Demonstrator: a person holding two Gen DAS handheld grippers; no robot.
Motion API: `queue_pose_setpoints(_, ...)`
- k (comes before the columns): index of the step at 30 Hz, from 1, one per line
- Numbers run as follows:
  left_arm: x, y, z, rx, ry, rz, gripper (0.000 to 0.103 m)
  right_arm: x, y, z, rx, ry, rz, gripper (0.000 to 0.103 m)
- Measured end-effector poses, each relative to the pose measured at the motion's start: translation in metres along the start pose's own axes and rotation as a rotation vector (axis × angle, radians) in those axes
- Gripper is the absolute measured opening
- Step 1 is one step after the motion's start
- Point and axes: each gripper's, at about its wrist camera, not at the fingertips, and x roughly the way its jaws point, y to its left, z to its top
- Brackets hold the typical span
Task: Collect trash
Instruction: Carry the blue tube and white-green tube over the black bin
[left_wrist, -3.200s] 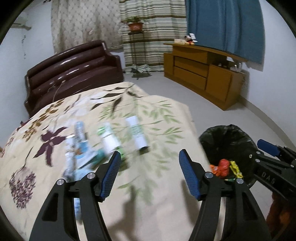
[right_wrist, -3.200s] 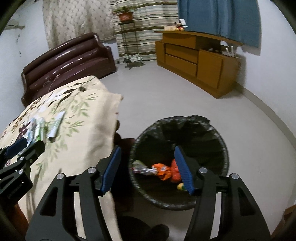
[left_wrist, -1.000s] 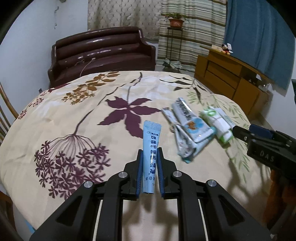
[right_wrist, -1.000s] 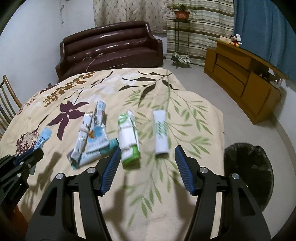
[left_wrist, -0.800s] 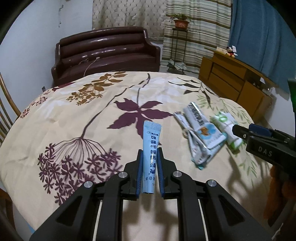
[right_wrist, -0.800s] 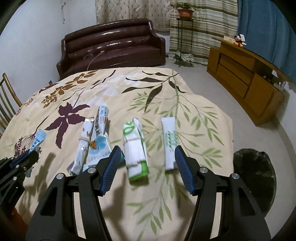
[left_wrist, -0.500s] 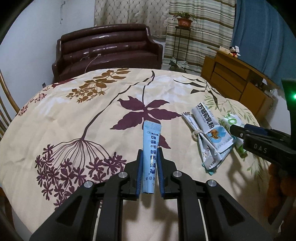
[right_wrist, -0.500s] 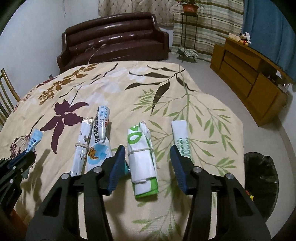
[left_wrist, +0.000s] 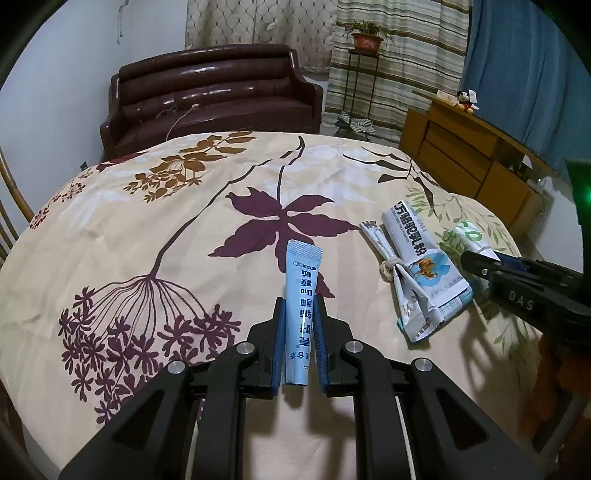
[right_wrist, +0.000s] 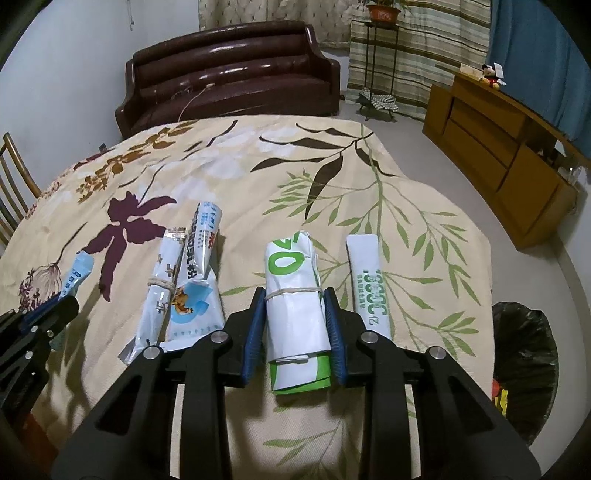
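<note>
Trash: 1 blue sachet (left_wrist: 300, 302) pinched in left tool (left_wrist: 299, 343), right tool (right_wrist: 295, 332) closing around 1 green-white roll (right_wrist: 295, 314).

Both grippers are matte black plastic with angular, strutted arms. The left gripper (left_wrist: 299, 343) and right gripper (right_wrist: 295, 332) each carry ribbed blue pads (right_wrist: 255, 332) and round silver screws (left_wrist: 244, 348). White letters "DAS" (left_wrist: 521, 295) mark the right gripper's side, at 3 o'clock.
</note>
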Motion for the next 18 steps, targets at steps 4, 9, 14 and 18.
queue_pose_setpoints(4,-0.003,-0.006,0.0,0.004,-0.007,-0.005,0.015,-0.01,-0.005,0.0,0.016,-0.02,0.004,0.03)
queue_pose_setpoints(9,-0.01,-0.017,0.0,0.013,-0.018,-0.019,0.015,-0.022,-0.012,-0.004,0.029,-0.043,-0.003,0.03)
queue_pose_setpoints(14,-0.017,-0.032,-0.003,0.032,-0.03,-0.04,0.015,-0.039,-0.021,-0.014,0.042,-0.065,-0.018,0.03)
queue_pose_setpoints(18,-0.023,-0.048,-0.005,0.046,-0.043,-0.052,0.015,-0.051,-0.032,-0.025,0.057,-0.073,-0.027,0.03)
